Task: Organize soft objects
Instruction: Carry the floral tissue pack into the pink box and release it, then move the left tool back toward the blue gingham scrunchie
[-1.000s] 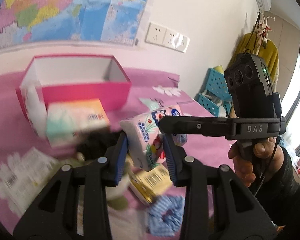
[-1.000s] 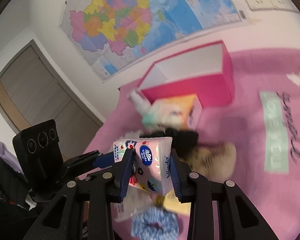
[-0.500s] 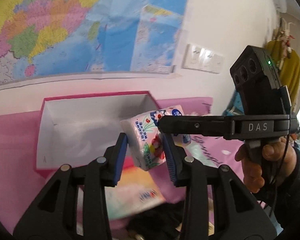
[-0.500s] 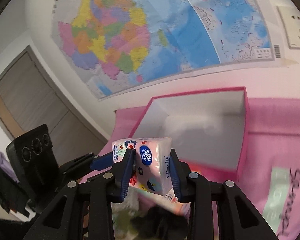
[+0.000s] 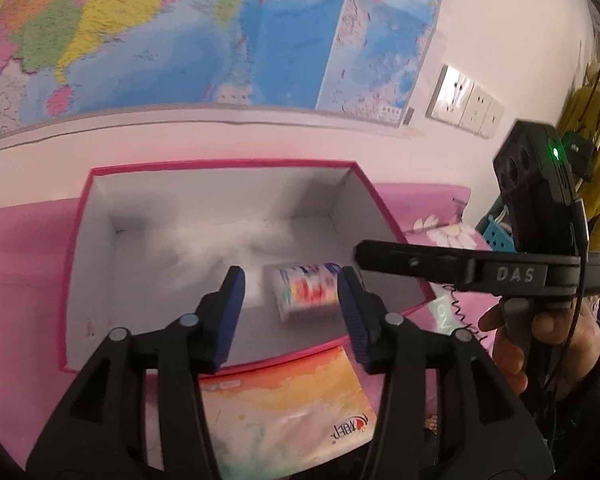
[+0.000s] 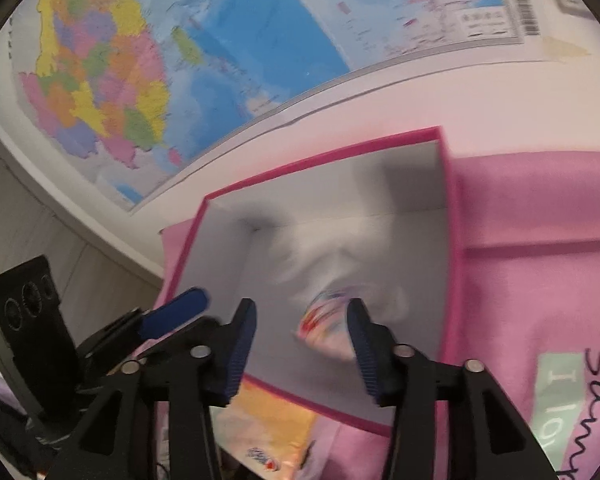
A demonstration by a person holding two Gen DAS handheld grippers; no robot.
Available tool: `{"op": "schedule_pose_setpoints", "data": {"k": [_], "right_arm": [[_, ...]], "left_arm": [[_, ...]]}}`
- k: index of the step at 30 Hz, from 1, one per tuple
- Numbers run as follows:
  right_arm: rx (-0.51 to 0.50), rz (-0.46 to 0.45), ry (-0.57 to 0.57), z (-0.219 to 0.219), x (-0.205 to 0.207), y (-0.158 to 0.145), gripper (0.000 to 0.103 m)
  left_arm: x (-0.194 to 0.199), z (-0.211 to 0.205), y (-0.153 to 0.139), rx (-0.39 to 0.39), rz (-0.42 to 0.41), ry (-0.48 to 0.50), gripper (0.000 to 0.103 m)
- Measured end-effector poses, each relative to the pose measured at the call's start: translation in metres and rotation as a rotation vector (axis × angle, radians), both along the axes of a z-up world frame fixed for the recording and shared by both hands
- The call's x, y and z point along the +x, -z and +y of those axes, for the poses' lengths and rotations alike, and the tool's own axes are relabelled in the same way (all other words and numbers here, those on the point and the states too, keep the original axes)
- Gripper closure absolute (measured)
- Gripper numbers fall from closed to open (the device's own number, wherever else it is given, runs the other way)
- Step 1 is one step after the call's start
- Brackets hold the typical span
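One pink cloth [image 5: 16,248] below wall map [image 5: 180,28].

Tissue pack [image 5: 306,291] lies in box [image 5: 220,166], wall map [image 5: 180,32] behind.

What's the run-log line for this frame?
step: release | left gripper: jaws opening, clear of pack | right gripper: jaws opening, clear of pack | tissue pack: blurred, in pink box

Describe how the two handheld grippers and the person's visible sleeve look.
Left gripper and right gripper: black plastic scissor-style arms with silver rivets and ribbed blue pads. The right unit has a black camera block with round lenses, a green light, "DAS" lettering and a thin black cable. The sleeve is dark.
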State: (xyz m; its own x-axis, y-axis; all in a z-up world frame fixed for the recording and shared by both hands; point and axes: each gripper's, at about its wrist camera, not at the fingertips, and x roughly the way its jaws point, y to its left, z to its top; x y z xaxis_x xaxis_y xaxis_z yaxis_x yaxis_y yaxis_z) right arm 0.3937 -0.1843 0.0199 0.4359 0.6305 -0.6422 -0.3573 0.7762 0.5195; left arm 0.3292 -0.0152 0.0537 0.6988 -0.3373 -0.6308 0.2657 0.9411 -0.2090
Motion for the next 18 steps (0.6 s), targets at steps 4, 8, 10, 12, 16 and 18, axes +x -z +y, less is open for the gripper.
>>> {"op": "schedule_pose_setpoints", "data": {"k": [4,8,10,12,16,18], "right_arm": [[0.010,-0.045,0.021,-0.013,-0.015,-0.015,0.038],[-0.005,-0.150,0.018,-0.025,-0.057,-0.042,0.025],[-0.010,-0.197,0.021,-0.034,-0.081,-0.054,0.020],[-0.008,-0.234,0.025,-0.041,-0.109,-0.060,0.019],[-0.034,-0.250,0.034,-0.052,-0.152,-0.053,0.018],[-0.061,-0.251,0.043,-0.055,-0.172,-0.043,0.018]], "left_arm": [[-0.020,0.009,-0.020,-0.030,-0.052,-0.002,0.022],[-0.064,0.019,-0.045,-0.063,-0.147,0.010,0.000],[-0.086,0.023,-0.052,-0.069,-0.177,0.020,0.000],[-0.109,0.027,-0.053,-0.065,-0.191,0.020,0.000],[-0.143,0.032,-0.048,-0.055,-0.196,0.025,0.000],[-0.163,0.034,-0.042,-0.062,-0.195,0.017,0.000]]}}
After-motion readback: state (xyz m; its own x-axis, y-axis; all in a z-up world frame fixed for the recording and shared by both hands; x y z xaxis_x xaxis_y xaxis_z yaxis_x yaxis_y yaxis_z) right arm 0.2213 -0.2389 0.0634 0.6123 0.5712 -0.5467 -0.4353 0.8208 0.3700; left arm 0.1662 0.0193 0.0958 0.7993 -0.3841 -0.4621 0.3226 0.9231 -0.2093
